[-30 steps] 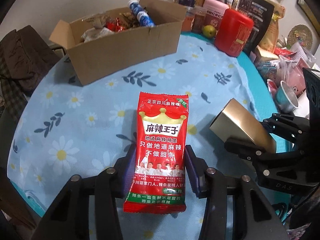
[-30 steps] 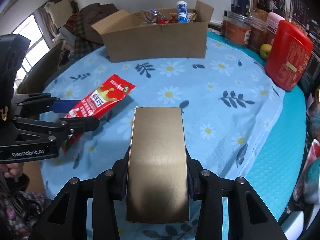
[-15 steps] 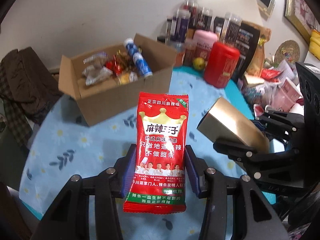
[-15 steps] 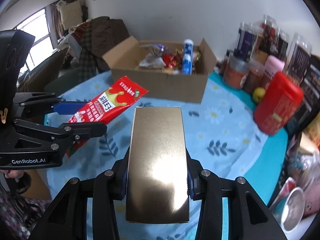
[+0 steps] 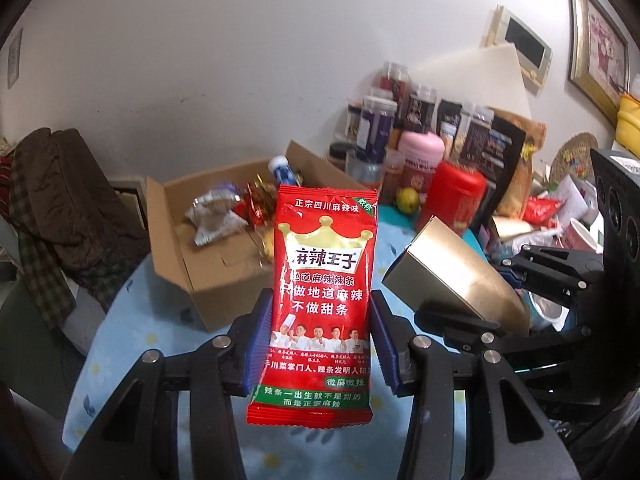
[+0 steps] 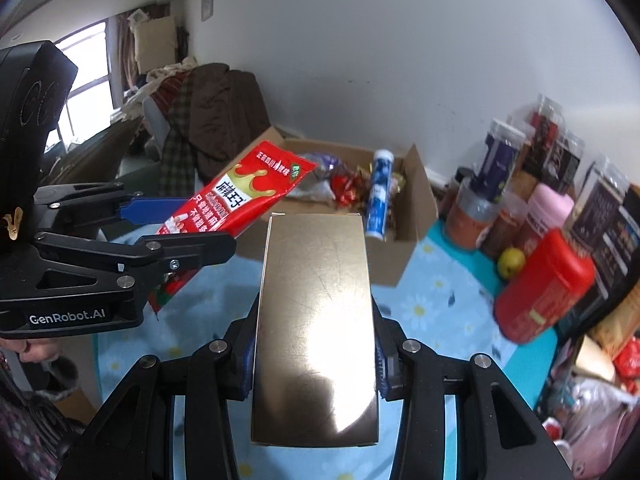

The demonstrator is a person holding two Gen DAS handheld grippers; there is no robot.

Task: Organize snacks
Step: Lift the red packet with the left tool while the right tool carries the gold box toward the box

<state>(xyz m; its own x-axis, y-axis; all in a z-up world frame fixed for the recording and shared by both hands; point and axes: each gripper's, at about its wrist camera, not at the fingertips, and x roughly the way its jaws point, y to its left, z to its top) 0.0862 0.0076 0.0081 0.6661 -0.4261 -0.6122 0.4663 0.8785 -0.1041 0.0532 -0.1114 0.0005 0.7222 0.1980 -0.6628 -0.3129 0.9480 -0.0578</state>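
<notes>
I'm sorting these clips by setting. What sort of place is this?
Most likely a lived-in room at home: a table under a daisy-print cloth, jars and canisters crowded along the wall, clothes heaped on a chair, and a framed picture.

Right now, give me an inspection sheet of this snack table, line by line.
Surface: blue daisy tablecloth.
Job's things: open cardboard box with snacks and a blue tube inside.
Clutter: jars, red canister, a green fruit at the far edge.
Grippers: left gripper shut on red snack packet; right gripper shut on gold box; both held off the table.
Cables: nothing seen.
Surroundings: clothes pile, window.
</notes>
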